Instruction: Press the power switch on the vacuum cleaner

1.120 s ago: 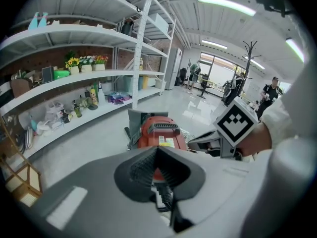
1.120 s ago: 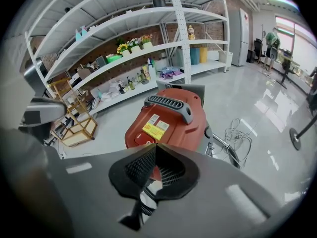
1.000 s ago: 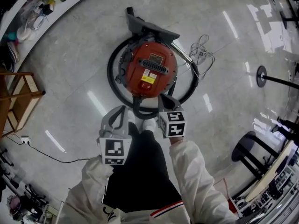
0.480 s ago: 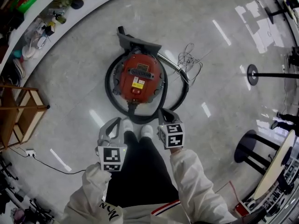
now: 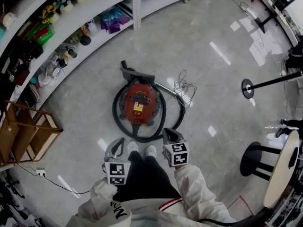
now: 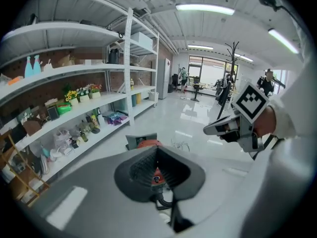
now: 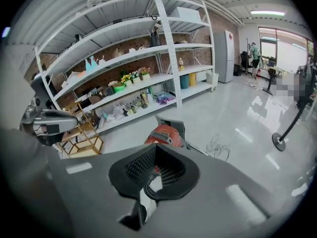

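Note:
A red canister vacuum cleaner (image 5: 138, 104) stands on the pale floor, ringed by its black hose (image 5: 165, 122). Its grey floor nozzle (image 5: 135, 74) lies at the far end, and a loose cord (image 5: 183, 86) lies to the right. A small round switch (image 5: 136, 115) sits on the near end of the red body. Both grippers hang above the person's white shoes, short of the vacuum and apart from it. My left gripper (image 5: 116, 146) and right gripper (image 5: 169, 136) are shut and hold nothing. The vacuum (image 6: 148, 144) shows past the left gripper (image 6: 158, 175). The vacuum (image 7: 166, 133) also rises behind the right gripper (image 7: 154, 172).
Curved white shelves (image 5: 71, 13) with bottles and flowers run along the far left. A wooden stand (image 5: 26, 131) is at the left, with a cable and socket (image 5: 40, 172) near it. A pole base (image 5: 247, 88), a black stool base (image 5: 253, 160) and a round table (image 5: 279, 169) stand at the right.
The head view has risen and drawn back, so the vacuum looks smaller and farther. Both grippers have pulled back from the vacuum's near end toward the person's feet.

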A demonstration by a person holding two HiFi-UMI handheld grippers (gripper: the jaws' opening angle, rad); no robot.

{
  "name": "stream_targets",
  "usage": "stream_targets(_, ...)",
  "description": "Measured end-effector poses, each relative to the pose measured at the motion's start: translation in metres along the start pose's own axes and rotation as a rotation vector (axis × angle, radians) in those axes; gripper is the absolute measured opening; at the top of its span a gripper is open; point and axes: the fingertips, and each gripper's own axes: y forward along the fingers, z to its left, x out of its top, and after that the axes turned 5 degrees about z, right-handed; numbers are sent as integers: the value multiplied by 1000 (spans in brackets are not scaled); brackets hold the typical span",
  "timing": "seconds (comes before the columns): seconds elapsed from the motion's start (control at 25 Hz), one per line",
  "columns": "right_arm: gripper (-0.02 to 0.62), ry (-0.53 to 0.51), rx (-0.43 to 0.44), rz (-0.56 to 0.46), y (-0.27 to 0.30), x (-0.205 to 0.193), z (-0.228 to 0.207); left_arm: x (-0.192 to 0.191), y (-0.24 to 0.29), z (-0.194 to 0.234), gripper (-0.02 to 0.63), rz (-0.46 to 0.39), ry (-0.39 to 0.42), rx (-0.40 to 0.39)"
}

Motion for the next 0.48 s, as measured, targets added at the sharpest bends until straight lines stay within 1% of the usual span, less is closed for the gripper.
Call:
stream_targets(0.2, 0, 16, 26, -51, -41, 18, 10, 32, -28, 1, 0, -45, 0, 16)
stream_targets(0.36, 0, -15, 32, -112, -70, 46, 14, 68, -46, 5, 0, -106, 14, 34)
stream_targets(0.48, 0, -31, 32, -148, -90, 62, 17, 85, -58, 7, 0, -136, 14, 48)
